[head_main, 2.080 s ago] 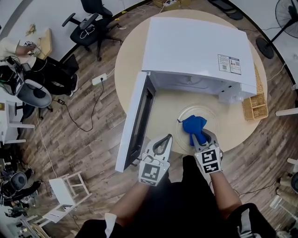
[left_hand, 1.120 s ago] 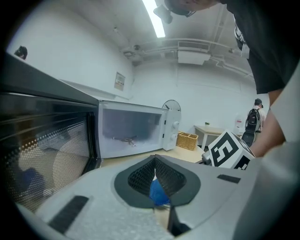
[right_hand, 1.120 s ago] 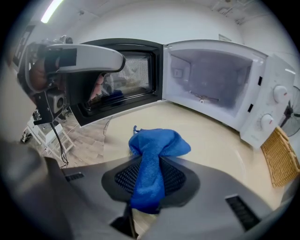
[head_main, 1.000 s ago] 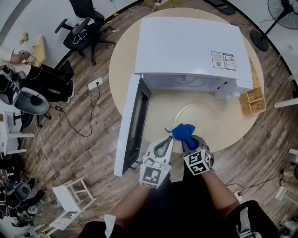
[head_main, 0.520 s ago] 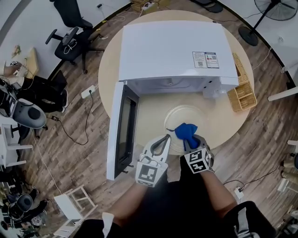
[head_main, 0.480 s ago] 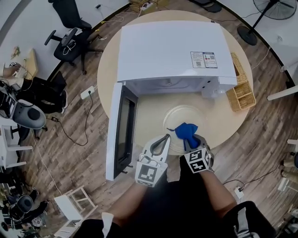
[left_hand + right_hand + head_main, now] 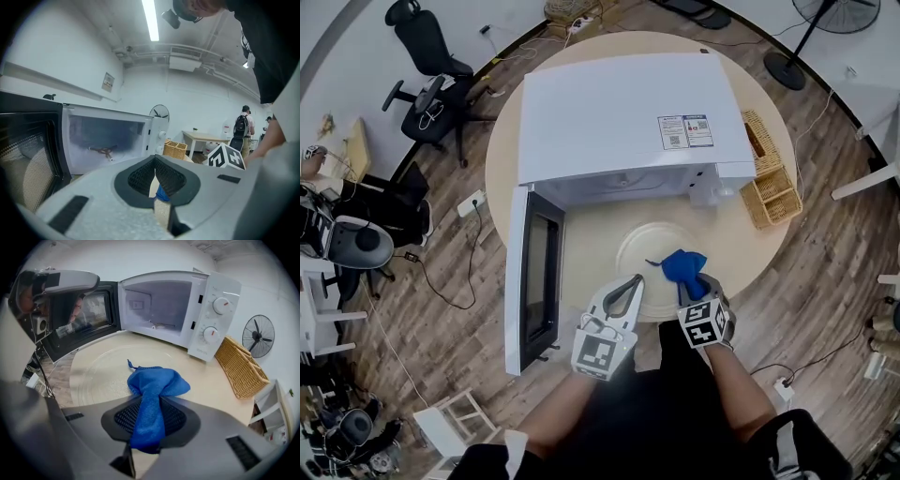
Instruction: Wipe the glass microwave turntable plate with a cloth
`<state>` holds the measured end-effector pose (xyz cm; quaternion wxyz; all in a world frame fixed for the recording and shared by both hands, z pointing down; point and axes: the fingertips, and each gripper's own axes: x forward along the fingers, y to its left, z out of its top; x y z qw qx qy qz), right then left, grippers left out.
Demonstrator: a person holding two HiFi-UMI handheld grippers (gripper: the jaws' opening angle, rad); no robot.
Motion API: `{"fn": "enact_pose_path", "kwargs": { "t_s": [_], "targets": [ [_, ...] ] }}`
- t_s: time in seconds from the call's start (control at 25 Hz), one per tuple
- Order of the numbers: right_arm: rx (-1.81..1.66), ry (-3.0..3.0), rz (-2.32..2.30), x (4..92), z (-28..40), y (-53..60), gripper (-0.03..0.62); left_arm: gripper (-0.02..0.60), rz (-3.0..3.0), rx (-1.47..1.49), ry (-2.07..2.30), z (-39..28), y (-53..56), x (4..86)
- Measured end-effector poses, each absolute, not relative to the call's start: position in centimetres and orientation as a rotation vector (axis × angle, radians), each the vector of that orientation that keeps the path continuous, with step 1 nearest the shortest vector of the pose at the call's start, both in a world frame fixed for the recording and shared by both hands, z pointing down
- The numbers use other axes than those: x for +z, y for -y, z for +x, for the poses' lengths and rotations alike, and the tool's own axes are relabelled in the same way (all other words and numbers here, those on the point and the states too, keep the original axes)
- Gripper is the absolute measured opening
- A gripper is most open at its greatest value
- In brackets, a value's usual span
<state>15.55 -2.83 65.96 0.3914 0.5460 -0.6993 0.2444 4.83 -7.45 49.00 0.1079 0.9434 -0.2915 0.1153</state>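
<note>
The clear glass turntable plate (image 7: 639, 251) lies flat on the round wooden table, in front of the open microwave (image 7: 619, 112). My right gripper (image 7: 695, 287) is shut on a bunched blue cloth (image 7: 682, 265), whose loose end lies over the plate's near right part. In the right gripper view the cloth (image 7: 157, 383) sticks out of the right gripper (image 7: 151, 401) above the plate (image 7: 105, 373). My left gripper (image 7: 637, 279) hovers at the plate's near left rim, shut and holding nothing. The left gripper (image 7: 155, 160) points towards the microwave cavity (image 7: 105, 138).
The microwave door (image 7: 530, 277) hangs open to the left, close to my left gripper. A wicker basket (image 7: 771, 183) stands on the table right of the microwave. Bare table top (image 7: 591, 234) shows between door and plate. Office chairs and cables are on the floor around.
My right gripper has carried the cloth from the plate's near left edge a little rightwards over its near right part. The left gripper has stayed shut beside it.
</note>
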Motion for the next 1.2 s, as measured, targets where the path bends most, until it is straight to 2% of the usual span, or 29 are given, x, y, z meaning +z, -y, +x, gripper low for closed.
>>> {"fn": "enact_pose_path", "kwargs": {
  "t_s": [0.52, 0.84, 1.2],
  "targets": [
    [0.594, 1.800, 1.570, 63.9, 19.6, 3.2, 0.092, 0.006, 2.798, 0.340, 0.848, 6.0, 8.5, 48.7],
    [0.519, 2.119, 1.782, 53.9, 19.6, 6.8, 0.092, 0.006, 2.821, 0.296, 0.891, 6.2, 10.2, 46.4],
    [0.165, 2.342, 1.910, 40.4, 20.1, 9.7, 0.091, 0.006, 2.876, 0.199, 0.946, 6.1, 11.3, 41.4]
  ]
}}
